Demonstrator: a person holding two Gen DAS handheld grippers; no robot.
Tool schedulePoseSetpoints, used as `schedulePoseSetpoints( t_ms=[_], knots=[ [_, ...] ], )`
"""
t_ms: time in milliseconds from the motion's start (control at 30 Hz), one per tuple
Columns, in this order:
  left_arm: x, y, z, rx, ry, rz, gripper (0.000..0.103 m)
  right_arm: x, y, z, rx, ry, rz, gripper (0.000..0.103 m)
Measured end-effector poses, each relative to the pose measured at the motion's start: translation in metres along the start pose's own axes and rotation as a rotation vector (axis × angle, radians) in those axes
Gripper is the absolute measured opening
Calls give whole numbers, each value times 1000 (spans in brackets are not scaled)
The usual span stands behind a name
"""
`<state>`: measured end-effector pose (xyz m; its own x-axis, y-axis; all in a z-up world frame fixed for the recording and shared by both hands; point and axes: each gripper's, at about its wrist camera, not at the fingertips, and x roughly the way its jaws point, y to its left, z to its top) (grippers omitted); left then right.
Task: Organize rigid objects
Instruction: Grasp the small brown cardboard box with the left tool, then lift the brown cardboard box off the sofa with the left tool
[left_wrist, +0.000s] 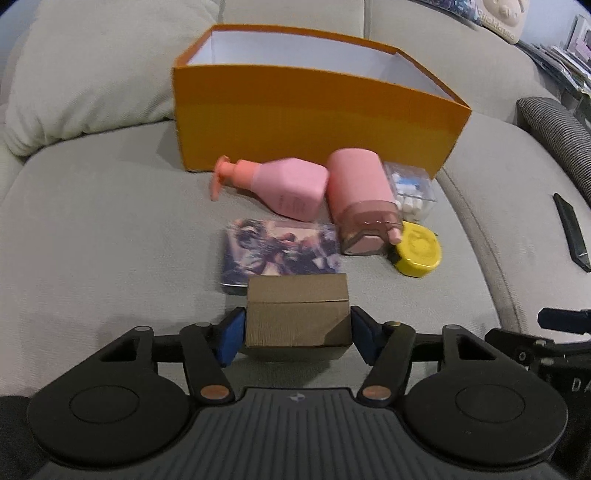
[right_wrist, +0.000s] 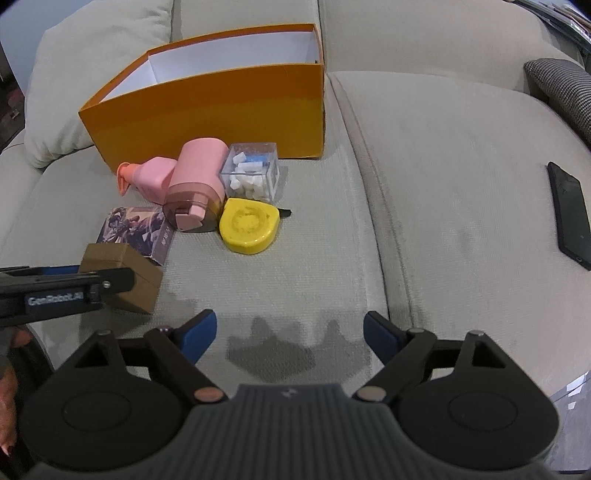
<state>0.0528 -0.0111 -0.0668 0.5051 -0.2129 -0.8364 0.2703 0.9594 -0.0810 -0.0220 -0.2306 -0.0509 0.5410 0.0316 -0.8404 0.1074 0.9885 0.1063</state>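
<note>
on the grey sofa (right_wrist: 443, 184) stands the open orange box (left_wrist: 310, 125); only the right wrist view shows its white floor. in front lie the pink bottles (left_wrist: 291, 188). the left tool (left_wrist: 297, 332) is closed on the small brown carton (left_wrist: 297, 314). the right tool (right_wrist: 290, 332) is wide open, holding nothing.

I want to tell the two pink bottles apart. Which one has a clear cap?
The wider pink bottle, lying beside the yellow tape measure. The other pink bottle has a bare orange pump instead.
</note>
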Motion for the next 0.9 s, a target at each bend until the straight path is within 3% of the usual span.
schedulePoseSetpoints(
  t_ms=[200, 367, 533, 667, 900],
  knots=[
    [-7, 40, 9, -70, 30, 23, 72, 6, 10, 5, -7, 0, 30, 88],
    [-6, 78, 26, -117, 46, 92, 70, 10, 17, 4, -16, 7, 40, 88],
    [10, 111, 48, -234, 130, 39, 73, 12, 21, 3, -17, 16, 43, 88],
    [20, 113, 65, -213, 92, 76, 77, 13, 22, 3, -20, 22, 39, 88],
    [26, 117, 84, -213, 61, 53, 77, 13, 23, 4, -30, 29, 26, 88]
  ],
)
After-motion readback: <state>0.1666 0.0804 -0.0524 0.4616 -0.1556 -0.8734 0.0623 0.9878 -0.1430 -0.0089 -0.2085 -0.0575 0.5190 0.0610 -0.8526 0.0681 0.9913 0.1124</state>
